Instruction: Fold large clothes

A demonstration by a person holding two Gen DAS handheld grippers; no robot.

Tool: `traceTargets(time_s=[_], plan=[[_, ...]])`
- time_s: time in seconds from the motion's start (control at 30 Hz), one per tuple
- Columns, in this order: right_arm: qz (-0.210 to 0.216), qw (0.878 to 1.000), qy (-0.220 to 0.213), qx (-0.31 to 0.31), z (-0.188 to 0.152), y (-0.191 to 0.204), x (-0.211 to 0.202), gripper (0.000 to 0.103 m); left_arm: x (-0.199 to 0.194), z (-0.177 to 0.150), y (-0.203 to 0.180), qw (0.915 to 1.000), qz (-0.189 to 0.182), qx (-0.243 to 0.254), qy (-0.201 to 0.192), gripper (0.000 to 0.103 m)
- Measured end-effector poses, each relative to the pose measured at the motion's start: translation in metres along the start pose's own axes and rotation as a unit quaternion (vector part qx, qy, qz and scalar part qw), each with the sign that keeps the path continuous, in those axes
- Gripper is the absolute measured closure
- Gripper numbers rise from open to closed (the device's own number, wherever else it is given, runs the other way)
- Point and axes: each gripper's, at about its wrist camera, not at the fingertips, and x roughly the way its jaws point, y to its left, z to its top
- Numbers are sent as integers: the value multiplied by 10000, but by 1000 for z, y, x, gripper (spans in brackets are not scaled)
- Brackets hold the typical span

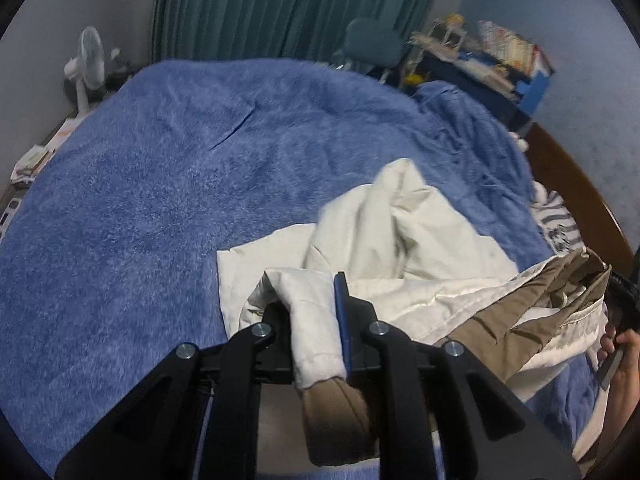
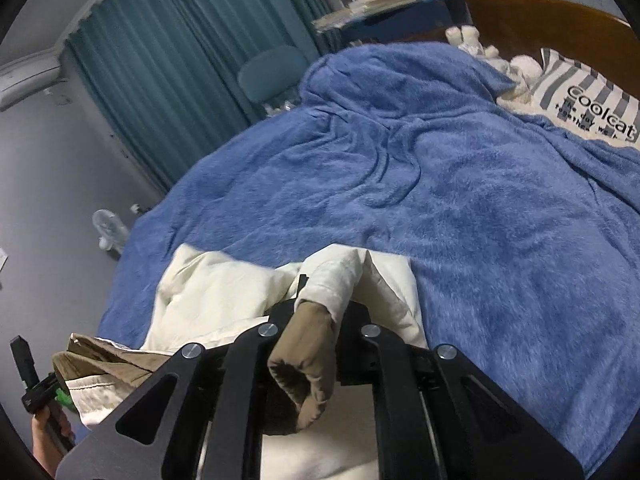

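Cream jacket (image 1: 400, 236) with a tan lining lay crumpled on the near part of the blue fleece blanket (image 1: 160, 180), and in the left wrist view we saw it stretched between our two tools. We had the left gripper (image 1: 316, 320) closed narrowly on a cream edge of that jacket, the fold running back between the black fingers (image 1: 356, 312) with tan lining showing beneath. From there the fabric ran rightward to the picture's edge, where a hand (image 1: 624, 356) held the other tool. Beyond the bed we saw a teal curtain (image 1: 288, 4), a white fan (image 1: 86, 64) on the left, a teal chair (image 1: 372, 40) and a cluttered desk (image 1: 480, 60).

From the right wrist view, we had the right gripper (image 2: 320, 308) pinched nearly shut on another cream-and-tan fold of the jacket, which passed back between its jaws. More of the jacket spread leftward on the blanket towards the other hand (image 2: 50, 436) at the lower left. Farther up the bed lay a striped pillow (image 2: 588, 100) printed "Coolcat", just beside a white plush toy (image 2: 520, 68) against the wooden headboard (image 2: 540, 16).
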Motion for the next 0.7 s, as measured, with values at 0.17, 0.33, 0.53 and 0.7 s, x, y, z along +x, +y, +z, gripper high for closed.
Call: traceTargets(time_s=[0.17, 0.33, 0.53, 0.7], plan=[[-278, 9991, 232, 230, 13, -10, 57, 92, 50, 19, 7, 9991, 253, -162, 289, 88], [-478, 9970, 459, 401, 12, -18, 101, 91, 89, 23, 18, 9965, 340, -534, 541, 87], [-258, 9950, 667, 693, 8, -23, 129, 60, 108, 23, 21, 9939, 342, -710, 767, 80], [-226, 9983, 450, 278, 17, -11, 113, 30, 100, 29, 24, 9917, 112, -1033, 753, 72]])
